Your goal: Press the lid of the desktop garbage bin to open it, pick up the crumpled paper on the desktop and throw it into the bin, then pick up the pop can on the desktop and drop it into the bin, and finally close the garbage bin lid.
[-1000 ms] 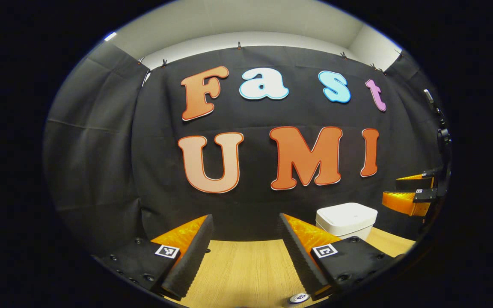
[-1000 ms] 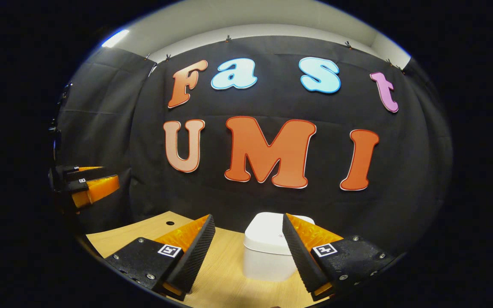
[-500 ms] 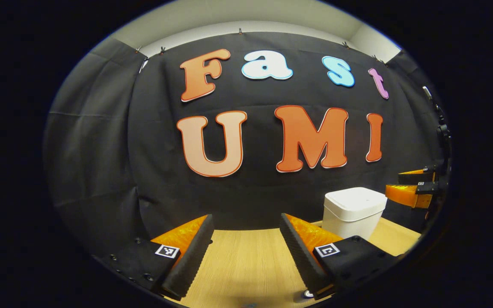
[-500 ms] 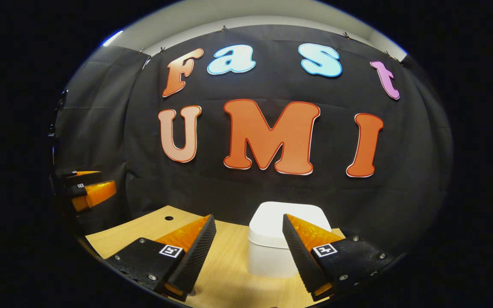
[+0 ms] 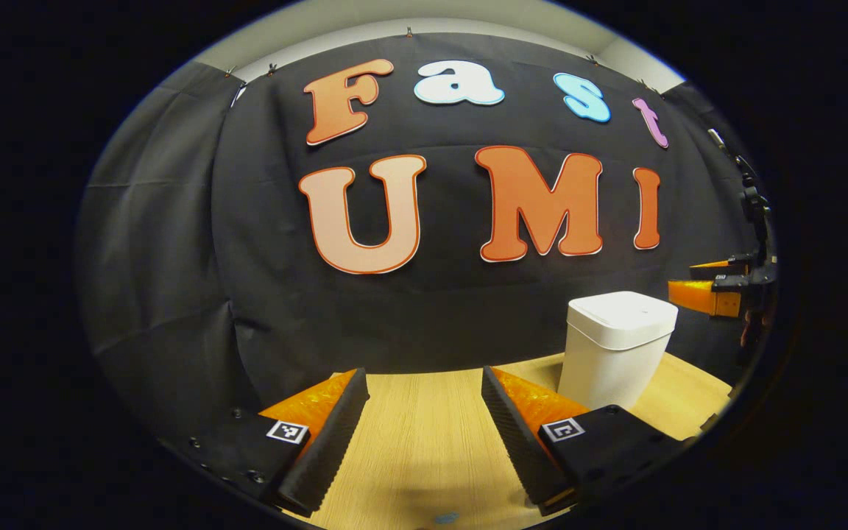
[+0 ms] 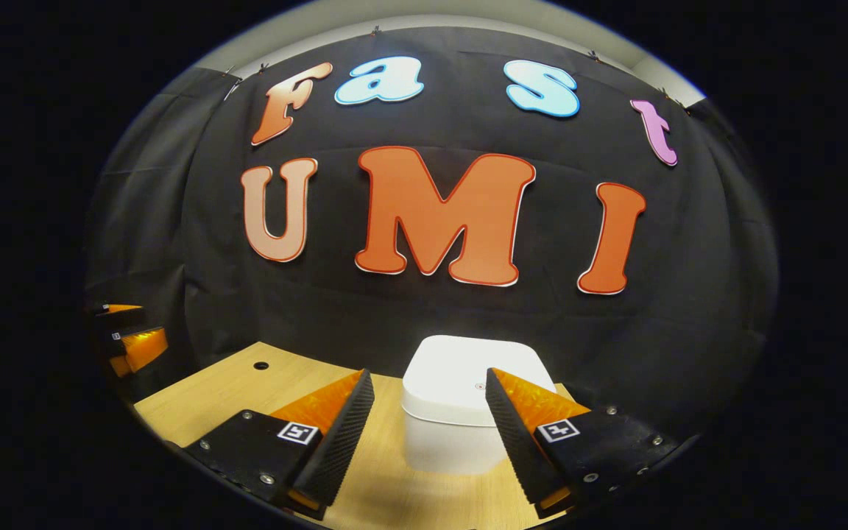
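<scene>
- In the last second both views tipped down; the right gripper came closer to the bin, fingers wide, nothing held.
- The left gripper too is wide, over bare table.
- Lid is shut; this fits before pressing or after closing.
- Black cloth wall behind.

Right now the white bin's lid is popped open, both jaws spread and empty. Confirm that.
Not quite: the white bin has its lid shut flat, as the right gripper view shows. The rest holds: both jaws are spread and empty.
</scene>
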